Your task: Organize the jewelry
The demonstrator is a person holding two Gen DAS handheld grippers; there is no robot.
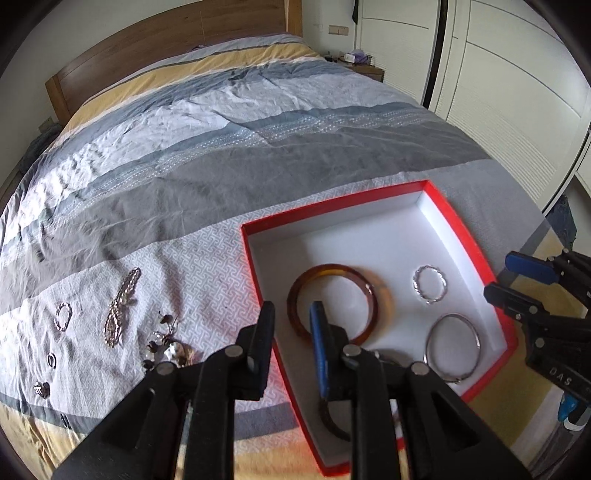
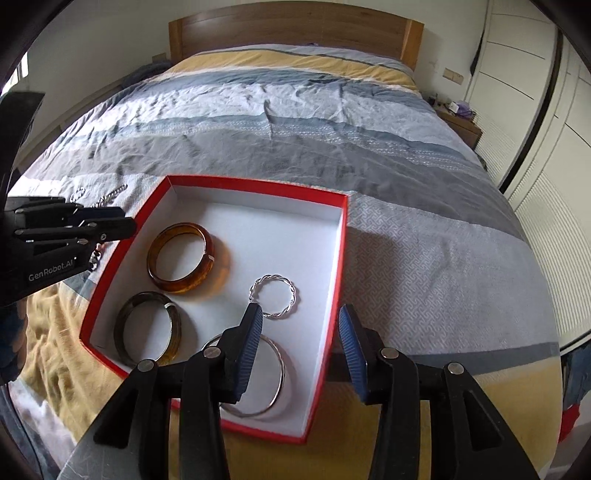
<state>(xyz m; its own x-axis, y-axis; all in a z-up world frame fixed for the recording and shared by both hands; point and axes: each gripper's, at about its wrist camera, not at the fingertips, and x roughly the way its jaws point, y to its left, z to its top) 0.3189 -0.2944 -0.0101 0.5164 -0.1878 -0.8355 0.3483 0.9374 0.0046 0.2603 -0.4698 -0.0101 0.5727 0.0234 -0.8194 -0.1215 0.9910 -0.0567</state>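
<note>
A red box [image 1: 458,229] with a white inside lies on the bed. In it are an amber bangle [image 1: 332,267], a dark brown bangle [image 2: 122,321], a twisted silver ring [image 2: 291,295] and a plain silver bangle [image 2: 282,365]. My left gripper [image 1: 291,306] hangs over the box's left part above the amber bangle, jaws a little apart with nothing between them. My right gripper [image 2: 300,310] hovers open over the box's right side, holding nothing. Left of the box, a silver chain [image 1: 122,306], a small twisted ring [image 1: 62,317] and a dark beaded piece [image 1: 166,339] lie on the cover.
The striped grey, white and yellow duvet [image 1: 221,155] covers the whole bed, with a wooden headboard [image 2: 295,26] at the far end. White wardrobe doors [image 2: 535,129] and a nightstand [image 2: 461,125] stand to the right. Two small dark pieces [image 1: 51,360] lie near the bed's left edge.
</note>
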